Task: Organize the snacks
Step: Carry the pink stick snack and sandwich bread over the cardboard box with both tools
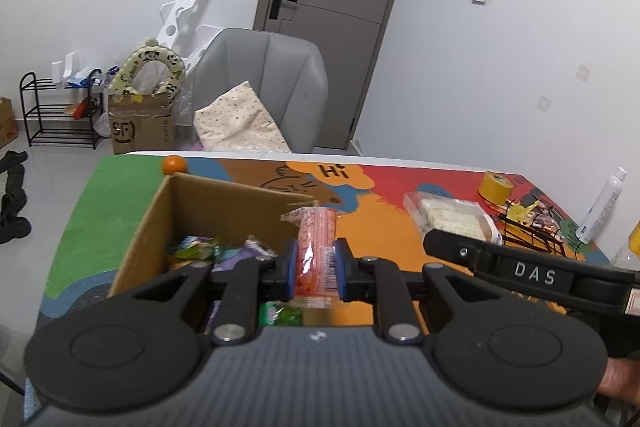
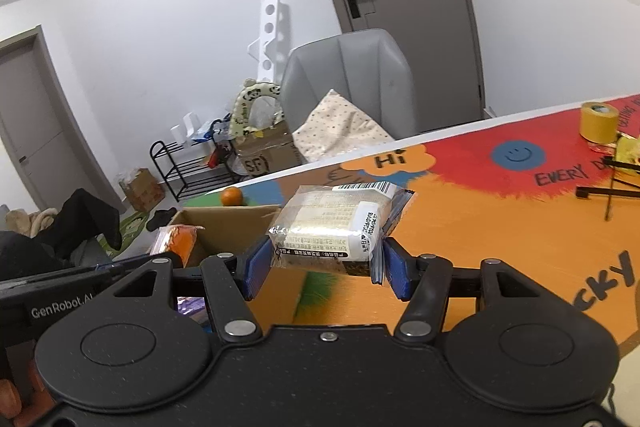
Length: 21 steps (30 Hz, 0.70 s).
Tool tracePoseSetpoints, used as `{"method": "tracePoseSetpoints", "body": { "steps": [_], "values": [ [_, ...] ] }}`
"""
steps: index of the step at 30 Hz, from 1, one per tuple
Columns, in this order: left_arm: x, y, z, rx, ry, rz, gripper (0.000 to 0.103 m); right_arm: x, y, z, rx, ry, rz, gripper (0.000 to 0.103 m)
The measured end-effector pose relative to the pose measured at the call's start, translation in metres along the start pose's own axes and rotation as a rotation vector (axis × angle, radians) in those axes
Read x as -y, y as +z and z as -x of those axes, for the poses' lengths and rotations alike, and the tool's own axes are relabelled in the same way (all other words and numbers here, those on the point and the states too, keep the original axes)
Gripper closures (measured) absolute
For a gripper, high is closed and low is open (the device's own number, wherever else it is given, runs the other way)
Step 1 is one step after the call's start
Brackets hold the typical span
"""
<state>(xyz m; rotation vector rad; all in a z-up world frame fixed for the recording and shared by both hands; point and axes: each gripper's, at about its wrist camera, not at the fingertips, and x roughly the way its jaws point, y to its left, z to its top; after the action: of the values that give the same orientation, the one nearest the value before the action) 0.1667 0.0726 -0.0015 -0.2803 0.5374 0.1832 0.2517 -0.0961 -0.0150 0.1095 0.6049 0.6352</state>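
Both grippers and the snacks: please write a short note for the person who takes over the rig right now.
Left gripper: shut on an orange snack stick, held over the open cardboard box.
Right gripper: shut on a clear pack of pale wafers, in the air above the table mat, just right of the box.
Done: several small snack packets already lie in the box.
Left: drop the stick into the box, then the wafers. More wrapped items lie at the wire basket near the yellow tape roll. An orange sits behind the box.
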Motion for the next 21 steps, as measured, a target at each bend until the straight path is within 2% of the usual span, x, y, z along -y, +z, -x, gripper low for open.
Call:
{"method": "tracePoseSetpoints", "body": {
  "steps": [4, 7, 11, 16, 21],
  "values": [
    [-0.012, -0.004, 0.007, -0.009, 0.011, 0.014, 0.085, -0.017, -0.001, -0.002, 0.001, 0.008, 0.029, 0.046],
    [-0.021, -0.007, 0.008, -0.054, 0.012, 0.008, 0.084, -0.028, -0.002, -0.004, -0.005, 0.023, 0.044, 0.046],
    [-0.036, -0.009, 0.009, -0.077, 0.049, 0.030, 0.075, -0.040, -0.003, -0.007, -0.016, 0.041, 0.061, 0.046],
    [-0.054, -0.005, 0.021, -0.037, 0.069, 0.061, 0.059, -0.054, -0.001, -0.010, -0.022, 0.059, 0.080, 0.046],
    [-0.067, 0.001, 0.030, -0.008, 0.083, 0.080, 0.047, -0.066, 0.002, -0.012, -0.020, 0.070, 0.090, 0.046]
  ]
}}
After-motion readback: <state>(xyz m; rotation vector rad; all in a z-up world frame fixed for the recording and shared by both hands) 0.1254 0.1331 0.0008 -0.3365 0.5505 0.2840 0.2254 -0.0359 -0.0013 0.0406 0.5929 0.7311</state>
